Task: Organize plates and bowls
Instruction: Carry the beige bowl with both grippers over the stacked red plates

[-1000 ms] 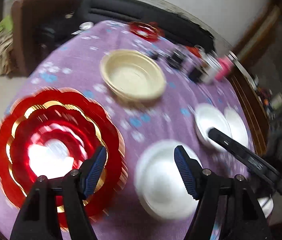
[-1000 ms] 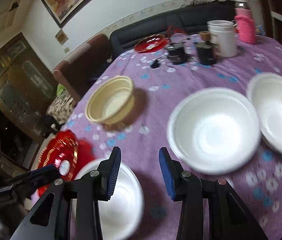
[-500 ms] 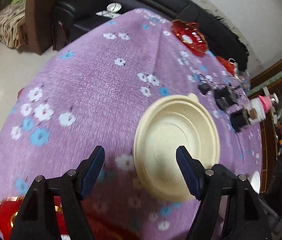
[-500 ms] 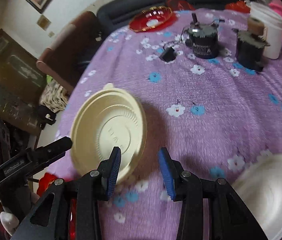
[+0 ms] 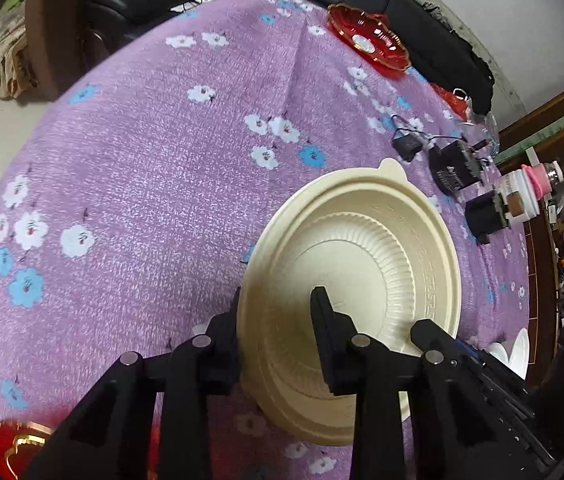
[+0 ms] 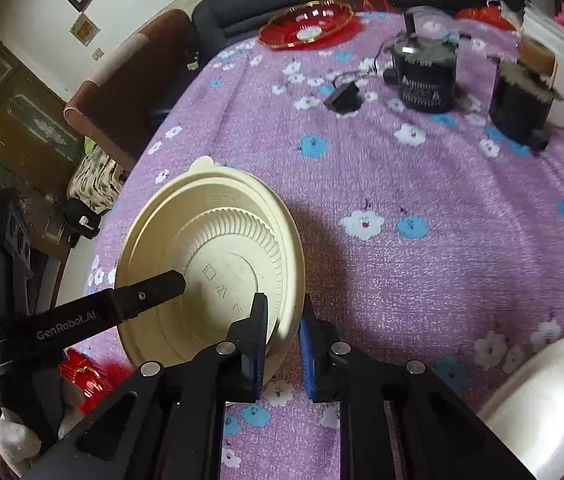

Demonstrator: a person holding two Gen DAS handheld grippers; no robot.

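Observation:
A cream plastic bowl point(image 5: 366, 280) sits on the purple flowered tablecloth point(image 5: 141, 160); it also shows in the right wrist view point(image 6: 217, 256). My left gripper point(image 5: 277, 320) straddles the bowl's near-left rim, one finger outside, one inside, closed on it. My right gripper point(image 6: 284, 340) straddles the bowl's right rim, its jaws narrowed around the edge. The left gripper's inner finger point(image 6: 149, 292) reaches over the bowl in the right wrist view.
A red gold-edged plate point(image 5: 370, 42) lies at the far edge, another red plate point(image 5: 5, 444) at the near left. Black gadgets point(image 6: 426, 76) and a white container point(image 6: 558, 76) stand at the right. A white bowl point(image 6: 542, 408) sits near right. A sofa and chair lie beyond the table.
Both grippers have moved in on the cream bowl and narrowed from wide open to gripping its rim on opposite sides. The view has swung away from the red plate and white bowls.

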